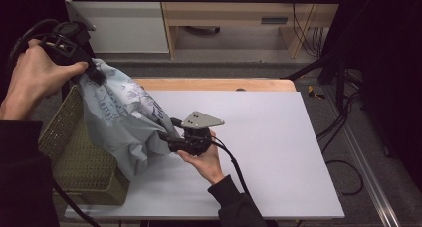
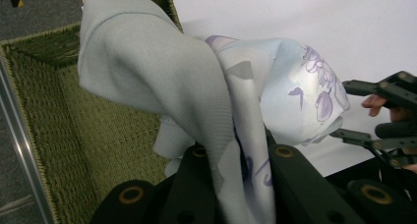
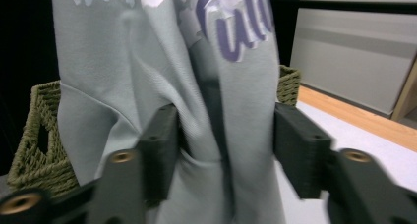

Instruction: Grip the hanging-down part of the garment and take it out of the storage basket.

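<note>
Pale grey-blue cloth, a printed garment [image 1: 119,117] with purple lettering and flowers, is hanging in a long drape from upper left to lower right over the near corner of a green woven basket [image 1: 79,162] at the left edge of the white table [image 1: 278,152]. Its top end is being held high above the basket by the left gripper [image 1: 92,72], whose jaws are pressed together on a bunched fold, as the left gripper view is showing with fabric [image 2: 162,81] pinched tight between them. Its lower end is trailing down to the tabletop just beside the basket, where the right gripper [image 1: 166,137] is coming at it from the right, pointing left along the table. Seen from the right gripper view, the jaws are standing apart on either side of the hanging cloth [image 3: 196,116]; the left jaw is lying against a fold, the right jaw is clear of it, so nothing is being clamped there. The garment's long axis is running roughly between the two grippers, top in the left, tail between the right's spread jaws. Judging by this, the right hand is the nearer one to the loose end and is placed to close on it. Behind the table, a wooden edge and pale cabinets [image 1: 129,28] are standing in dim light.
</note>
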Available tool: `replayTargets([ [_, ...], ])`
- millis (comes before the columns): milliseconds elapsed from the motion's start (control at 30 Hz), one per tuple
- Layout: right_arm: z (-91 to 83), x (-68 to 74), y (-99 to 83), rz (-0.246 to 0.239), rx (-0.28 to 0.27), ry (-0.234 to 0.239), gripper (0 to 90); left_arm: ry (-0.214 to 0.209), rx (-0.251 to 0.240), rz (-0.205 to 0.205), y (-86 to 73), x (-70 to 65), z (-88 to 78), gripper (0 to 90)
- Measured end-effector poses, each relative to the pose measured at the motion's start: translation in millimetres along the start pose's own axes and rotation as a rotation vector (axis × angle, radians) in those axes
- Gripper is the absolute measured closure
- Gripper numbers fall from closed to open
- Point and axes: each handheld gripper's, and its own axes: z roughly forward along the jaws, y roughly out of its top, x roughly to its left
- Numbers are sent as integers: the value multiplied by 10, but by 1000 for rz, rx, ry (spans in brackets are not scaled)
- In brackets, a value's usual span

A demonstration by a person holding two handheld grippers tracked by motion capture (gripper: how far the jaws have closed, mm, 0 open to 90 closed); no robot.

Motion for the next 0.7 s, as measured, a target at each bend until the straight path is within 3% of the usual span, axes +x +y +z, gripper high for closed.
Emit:
replayTargets([
  [233, -345, -101, -70, 27, -47, -54, 208, 1, 9, 1, 20, -24, 22, 860],
  [700, -1031, -440, -284, 76, -104, -235, 68, 4, 15, -15, -4, 43, 40, 860],
])
